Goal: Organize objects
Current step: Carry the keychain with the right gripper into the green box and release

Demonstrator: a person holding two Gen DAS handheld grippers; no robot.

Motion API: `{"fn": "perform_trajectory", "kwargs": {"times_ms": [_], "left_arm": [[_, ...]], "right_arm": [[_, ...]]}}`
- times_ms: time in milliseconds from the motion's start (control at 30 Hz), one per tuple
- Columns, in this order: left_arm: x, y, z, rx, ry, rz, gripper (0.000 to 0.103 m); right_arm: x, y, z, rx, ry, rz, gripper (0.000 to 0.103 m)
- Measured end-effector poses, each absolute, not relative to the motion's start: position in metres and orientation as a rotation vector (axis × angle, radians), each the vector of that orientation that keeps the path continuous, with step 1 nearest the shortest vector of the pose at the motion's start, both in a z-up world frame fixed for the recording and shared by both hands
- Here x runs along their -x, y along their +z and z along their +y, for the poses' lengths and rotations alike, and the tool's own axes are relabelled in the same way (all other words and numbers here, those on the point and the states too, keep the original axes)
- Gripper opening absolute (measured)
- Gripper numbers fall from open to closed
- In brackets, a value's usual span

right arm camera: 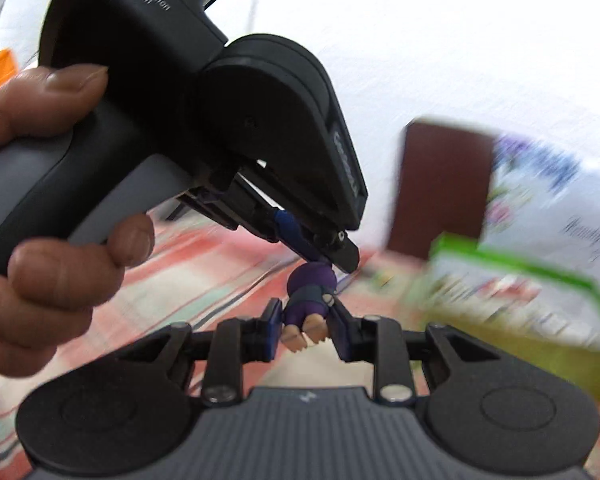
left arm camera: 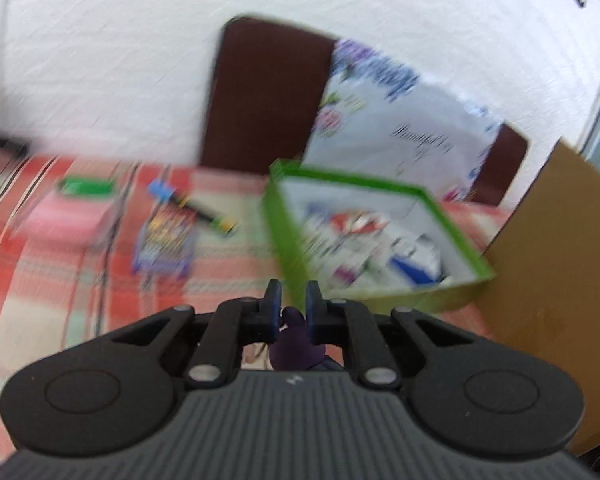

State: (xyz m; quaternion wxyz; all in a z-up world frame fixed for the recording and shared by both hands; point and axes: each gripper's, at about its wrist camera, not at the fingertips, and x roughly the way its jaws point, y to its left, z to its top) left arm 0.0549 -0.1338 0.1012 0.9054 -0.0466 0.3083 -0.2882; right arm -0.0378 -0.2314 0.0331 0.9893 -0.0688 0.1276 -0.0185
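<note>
A small purple toy figure [right arm camera: 310,300] with bare tan feet hangs between both grippers above the plaid cloth. In the right wrist view my right gripper [right arm camera: 306,307] has its blue pads pressed against the figure's sides near the feet. My left gripper [right arm camera: 332,256], held by a hand [right arm camera: 40,200], comes in from the upper left and pinches the figure's head. In the left wrist view my left gripper [left arm camera: 293,300] is shut, with the purple figure [left arm camera: 296,344] showing dark between and below its fingers.
A green-rimmed open box [left arm camera: 340,178] with printed items inside sits on the red plaid cloth [left arm camera: 40,300]. Beside it stands a brown cardboard box [left arm camera: 548,260]. A card pack [left arm camera: 164,244], a marker [left arm camera: 204,208] and a pink box [left arm camera: 68,216] lie at the left. Behind are a dark chair back [left arm camera: 264,92] and a floral bag [left arm camera: 400,120].
</note>
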Motion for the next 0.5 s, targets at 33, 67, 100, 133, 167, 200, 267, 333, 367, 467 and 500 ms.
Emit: {"fn": "perform_trajectory", "kwargs": {"times_ms": [33, 67, 100, 133, 167, 200, 267, 333, 367, 467, 500], "left_arm": [[-0.059, 0.112, -0.144, 0.095, -0.618, 0.612, 0.014], [-0.063, 0.123, -0.155, 0.095, -0.641, 0.589, 0.014], [-0.067, 0.133, -0.166, 0.097, -0.664, 0.566, 0.014], [-0.072, 0.143, -0.177, 0.098, -0.688, 0.541, 0.014], [-0.075, 0.151, -0.187, 0.099, -0.712, 0.515, 0.014], [-0.078, 0.158, -0.197, 0.096, -0.733, 0.49, 0.014], [-0.085, 0.166, -0.217, 0.09, -0.765, 0.452, 0.014], [-0.094, 0.166, -0.234, 0.089, -0.793, 0.442, 0.014], [-0.099, 0.162, -0.243, 0.089, -0.801, 0.452, 0.014], [-0.117, 0.137, -0.267, 0.063, -0.801, 0.516, 0.014], [-0.121, 0.125, -0.274, 0.042, -0.789, 0.535, 0.015]], "right_arm": [[0.035, 0.042, -0.241, 0.144, -0.065, 0.229, 0.026], [0.032, 0.05, -0.252, 0.144, -0.092, 0.204, 0.026], [0.028, 0.059, -0.263, 0.143, -0.118, 0.181, 0.026], [0.024, 0.066, -0.274, 0.144, -0.143, 0.161, 0.025], [0.02, 0.073, -0.284, 0.142, -0.168, 0.141, 0.025], [0.016, 0.079, -0.295, 0.138, -0.191, 0.123, 0.025], [0.009, 0.086, -0.314, 0.132, -0.23, 0.098, 0.025], [0.0, 0.084, -0.331, 0.137, -0.27, 0.094, 0.025], [-0.005, 0.079, -0.338, 0.139, -0.289, 0.105, 0.025], [-0.022, 0.055, -0.359, 0.126, -0.334, 0.181, 0.025], [-0.028, 0.043, -0.365, 0.118, -0.352, 0.217, 0.032]]}}
